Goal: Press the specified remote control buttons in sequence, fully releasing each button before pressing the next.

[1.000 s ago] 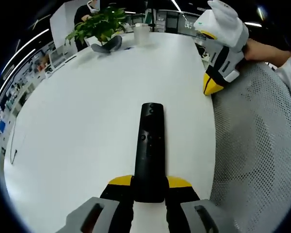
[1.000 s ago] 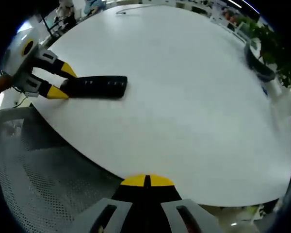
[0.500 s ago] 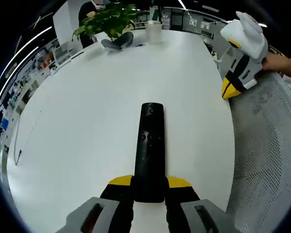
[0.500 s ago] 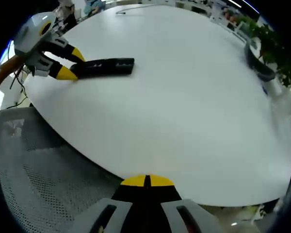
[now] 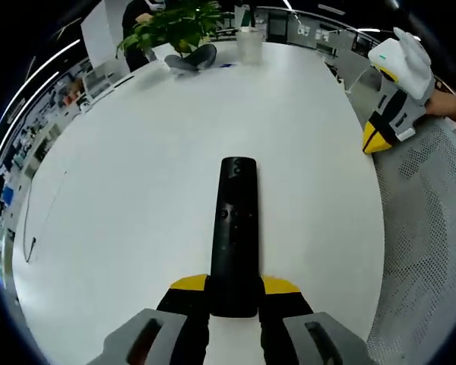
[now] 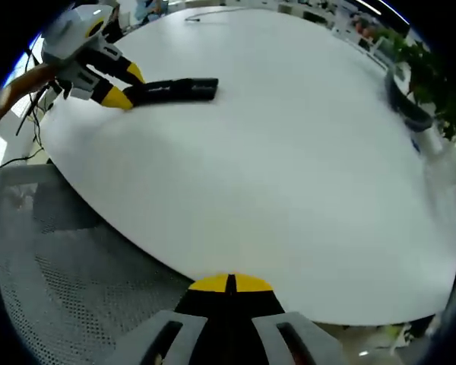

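Left gripper grips a black remote control on a white table.
Its yellow-tipped fingers clamp the remote's near end, the remote lying flat on the table. The right gripper, fingers pressed together with nothing between them, hangs at the table's edge above a grey mesh chair.

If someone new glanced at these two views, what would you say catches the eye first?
The black remote control stands out, lying lengthwise on the big white table with its near end clamped between the left gripper's yellow-tipped jaws. The right gripper sits shut at the table's near edge, above a grey mesh chair. A potted plant marks the far end.
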### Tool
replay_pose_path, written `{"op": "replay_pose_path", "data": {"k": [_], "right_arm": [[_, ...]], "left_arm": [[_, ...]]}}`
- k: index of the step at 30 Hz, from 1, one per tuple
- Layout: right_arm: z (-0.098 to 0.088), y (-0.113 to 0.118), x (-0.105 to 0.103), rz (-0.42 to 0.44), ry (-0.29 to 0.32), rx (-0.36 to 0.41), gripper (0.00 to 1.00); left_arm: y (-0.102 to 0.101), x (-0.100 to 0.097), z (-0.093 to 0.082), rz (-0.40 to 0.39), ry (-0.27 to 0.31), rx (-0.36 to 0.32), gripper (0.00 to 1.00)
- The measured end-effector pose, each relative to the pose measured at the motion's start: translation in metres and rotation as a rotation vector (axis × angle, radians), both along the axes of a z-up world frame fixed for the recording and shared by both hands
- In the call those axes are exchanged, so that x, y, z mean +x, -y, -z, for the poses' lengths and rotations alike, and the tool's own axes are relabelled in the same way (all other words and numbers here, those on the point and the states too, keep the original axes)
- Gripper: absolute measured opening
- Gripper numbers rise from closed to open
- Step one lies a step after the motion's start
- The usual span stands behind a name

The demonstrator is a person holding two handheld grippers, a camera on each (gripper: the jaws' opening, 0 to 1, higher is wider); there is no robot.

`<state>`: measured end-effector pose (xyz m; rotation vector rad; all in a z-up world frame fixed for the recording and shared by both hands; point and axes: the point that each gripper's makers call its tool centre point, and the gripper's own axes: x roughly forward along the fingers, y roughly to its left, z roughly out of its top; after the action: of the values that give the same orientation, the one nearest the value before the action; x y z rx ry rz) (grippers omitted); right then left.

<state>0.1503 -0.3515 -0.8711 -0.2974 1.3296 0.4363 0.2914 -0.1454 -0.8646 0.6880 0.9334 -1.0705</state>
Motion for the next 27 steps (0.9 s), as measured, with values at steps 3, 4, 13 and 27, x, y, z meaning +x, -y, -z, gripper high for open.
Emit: {"op": "replay_pose_path", "data": {"k": [3, 4, 13, 27], "right_arm": [[0.0, 0.0, 0.0, 0.001, 0.0, 0.001, 0.0], [0.0, 0.0, 0.0, 0.003, 0.0, 0.002, 0.0], [0.0, 0.0, 0.0, 0.0, 0.001, -0.004, 0.0], [0.0, 0.0, 0.0, 0.009, 0.0, -0.003, 0.0]], "left_arm": [[-0.001, 0.006, -0.001, 0.014, 0.008, 0.015, 0.23], [-0.002, 0.009, -0.001, 0.016, 0.01, 0.017, 0.23], [-0.009, 0.031, -0.003, 0.009, 0.013, 0.026, 0.23], [-0.017, 0.061, -0.002, 0.019, 0.032, 0.055, 0.23]]}}
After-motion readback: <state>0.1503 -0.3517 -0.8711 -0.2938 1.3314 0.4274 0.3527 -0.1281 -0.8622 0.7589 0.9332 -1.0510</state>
